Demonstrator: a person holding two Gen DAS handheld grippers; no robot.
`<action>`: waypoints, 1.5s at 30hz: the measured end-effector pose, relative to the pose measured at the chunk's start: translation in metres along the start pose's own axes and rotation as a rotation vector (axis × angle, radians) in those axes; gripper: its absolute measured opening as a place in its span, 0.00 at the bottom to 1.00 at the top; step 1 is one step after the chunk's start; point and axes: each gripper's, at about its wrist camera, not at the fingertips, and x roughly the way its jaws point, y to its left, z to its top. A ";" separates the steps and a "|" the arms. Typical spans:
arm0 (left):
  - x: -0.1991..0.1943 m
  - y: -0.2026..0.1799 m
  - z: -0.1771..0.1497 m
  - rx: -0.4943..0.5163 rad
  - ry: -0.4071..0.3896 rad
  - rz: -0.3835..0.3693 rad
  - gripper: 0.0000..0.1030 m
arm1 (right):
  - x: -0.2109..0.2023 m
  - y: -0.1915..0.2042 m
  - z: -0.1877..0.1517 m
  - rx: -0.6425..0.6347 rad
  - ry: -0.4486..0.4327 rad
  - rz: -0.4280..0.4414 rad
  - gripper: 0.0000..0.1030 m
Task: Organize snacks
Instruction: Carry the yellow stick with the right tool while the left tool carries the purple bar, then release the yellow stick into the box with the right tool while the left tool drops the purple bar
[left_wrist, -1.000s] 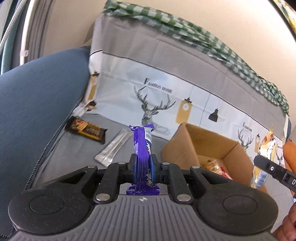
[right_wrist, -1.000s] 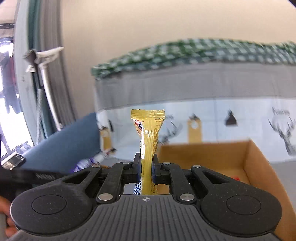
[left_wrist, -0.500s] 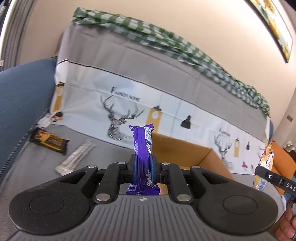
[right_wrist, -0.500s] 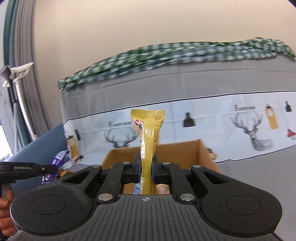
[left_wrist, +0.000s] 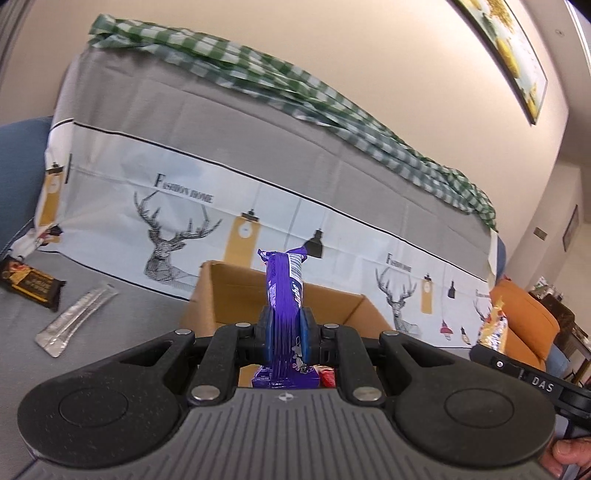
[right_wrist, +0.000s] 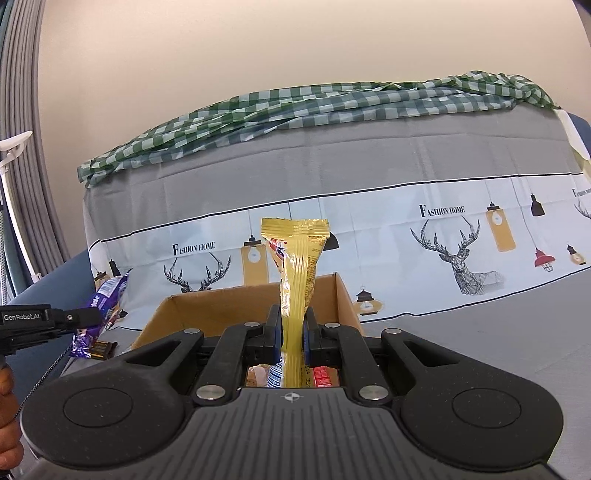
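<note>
The left gripper (left_wrist: 284, 332) is clamped on a purple snack bar (left_wrist: 283, 291) that stands straight up over the open cardboard box (left_wrist: 229, 291). The right gripper (right_wrist: 291, 332) pinches a yellow packet (right_wrist: 295, 273), also upright above the box. Only the left view shows a dark bar (left_wrist: 31, 282) and a silver packet (left_wrist: 75, 319) lying near the sofa seat's left edge.

Box (left_wrist: 236, 295) sitting on the sofa seat (left_wrist: 140, 317), in front of the backrest (left_wrist: 221, 147). Cloth (left_wrist: 295, 88) lying along the backrest top. Two packets, bar (left_wrist: 31, 282) and sachet (left_wrist: 75, 317), lying left of the box. Snacks (right_wrist: 321, 376) lying inside the box.
</note>
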 end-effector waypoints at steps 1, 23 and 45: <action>0.000 -0.002 -0.001 0.008 -0.002 -0.008 0.14 | 0.000 0.001 0.000 -0.003 0.001 0.000 0.11; -0.003 -0.014 -0.003 0.082 -0.025 -0.050 0.14 | 0.007 0.013 -0.002 -0.050 0.013 0.017 0.11; 0.001 -0.016 -0.005 0.087 -0.022 -0.056 0.14 | 0.009 0.020 -0.003 -0.087 0.020 0.030 0.11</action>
